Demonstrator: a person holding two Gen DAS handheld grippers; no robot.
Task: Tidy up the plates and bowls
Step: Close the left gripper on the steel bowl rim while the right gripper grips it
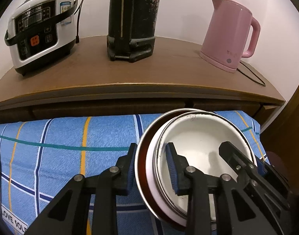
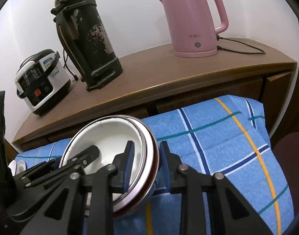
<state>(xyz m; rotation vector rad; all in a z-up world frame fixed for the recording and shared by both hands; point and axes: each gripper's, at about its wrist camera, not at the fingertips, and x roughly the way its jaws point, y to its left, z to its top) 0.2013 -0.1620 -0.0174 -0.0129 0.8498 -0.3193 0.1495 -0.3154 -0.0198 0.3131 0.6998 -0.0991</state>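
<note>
Bowls (image 1: 198, 143) nested, tilted, over blue checked cloth (image 1: 71, 137). Left gripper (image 1: 151, 168) jaws narrow, straddling the rims at 9 o'clock; right gripper (image 2: 145, 166) jaws narrow, clamping them at 3 o'clock. Likely best: keep both grips even, level the stack, move both hands together so nothing slips.

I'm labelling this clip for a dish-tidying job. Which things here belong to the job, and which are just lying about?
Job:
- nested bowls, white one inside a dark-rimmed one
- left claw, astride their left rim
- right claw, astride their right rim

Lying about:
- rice cooker
- black flask
- pink kettle
- wooden cabinet
- blue checked cloth
</note>
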